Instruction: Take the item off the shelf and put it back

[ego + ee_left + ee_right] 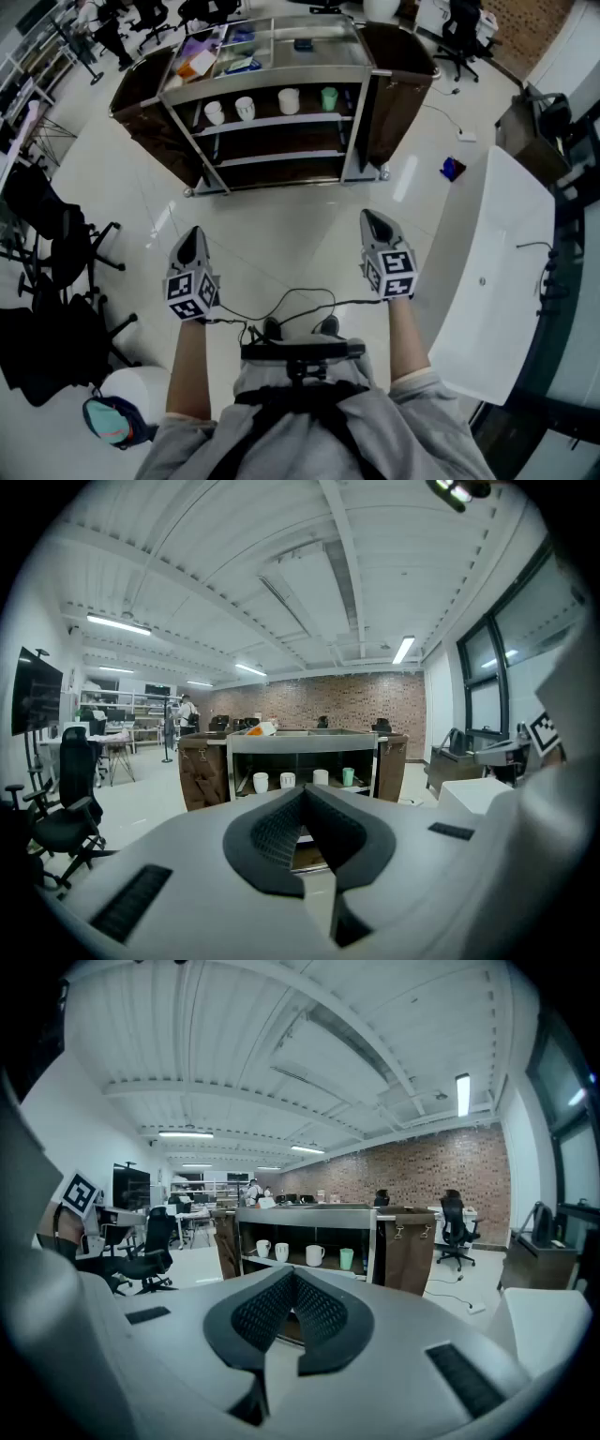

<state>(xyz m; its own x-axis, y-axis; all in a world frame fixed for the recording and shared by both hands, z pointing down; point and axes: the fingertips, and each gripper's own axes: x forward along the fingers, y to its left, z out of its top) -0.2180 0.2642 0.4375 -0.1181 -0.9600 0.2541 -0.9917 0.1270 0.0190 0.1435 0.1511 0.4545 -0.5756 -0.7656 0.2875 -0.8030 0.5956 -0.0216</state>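
A metal shelf cart [272, 75] stands ahead on the white floor. Its upper shelf carries three white mugs [246, 108] and a green cup [329, 98]. The same white mugs [315, 1254] and green cup [346, 1258] show in the right gripper view, and the mugs [288, 781] and cup [348, 776] in the left gripper view. My left gripper [192, 246] and right gripper [373, 225] hang well short of the cart, both shut with nothing between the jaws. In their own views the left gripper [303, 794] and right gripper [292, 1274] have tips that meet.
Brown bags hang at both ends of the cart [403, 66]. A long white table [487, 281] runs along the right. Black office chairs [56, 253] and a bag [111, 422] are at the left. A blue object [452, 169] lies on the floor.
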